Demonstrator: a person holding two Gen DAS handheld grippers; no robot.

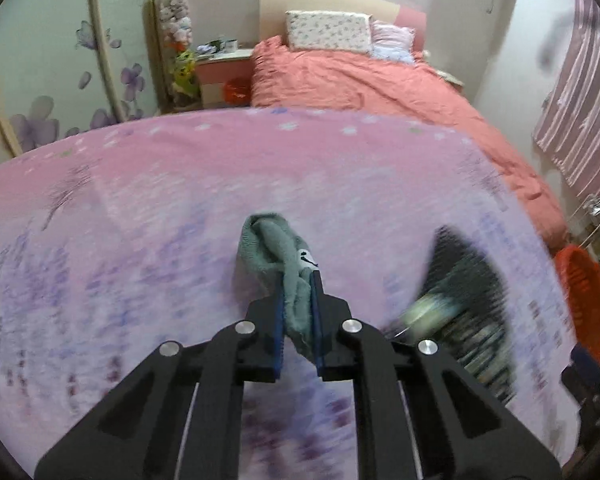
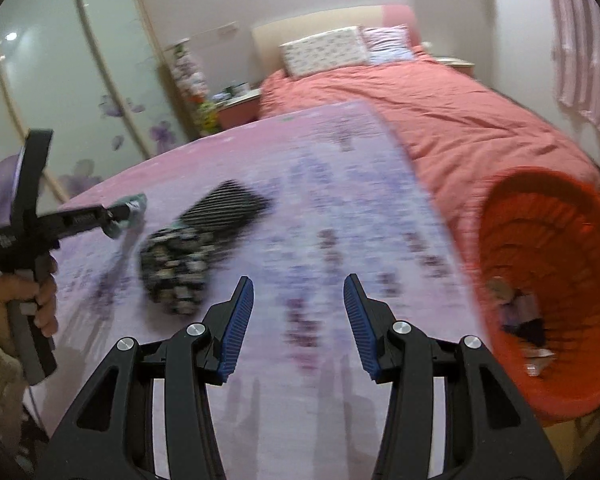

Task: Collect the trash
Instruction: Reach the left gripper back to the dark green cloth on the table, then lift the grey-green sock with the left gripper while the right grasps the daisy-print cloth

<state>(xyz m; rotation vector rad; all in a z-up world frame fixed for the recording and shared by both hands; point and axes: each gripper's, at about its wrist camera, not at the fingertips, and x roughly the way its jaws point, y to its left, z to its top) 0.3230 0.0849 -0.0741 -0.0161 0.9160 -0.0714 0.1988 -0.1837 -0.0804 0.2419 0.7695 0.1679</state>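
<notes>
Left tool (image 1: 298,308) clamps the grey-green knitted sock (image 1: 278,256), lifted over the pink flowered sheet (image 1: 160,220). Right tool (image 2: 298,320) hangs wide open, empty. Next: carry rightward to the orange plastic basket (image 2: 572,396), then release.

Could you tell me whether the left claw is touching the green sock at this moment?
Touching. The left wrist view shows the left claw closed on the green sock, the cloth pinched between both blue pads and bunching out beyond the tips.
</notes>
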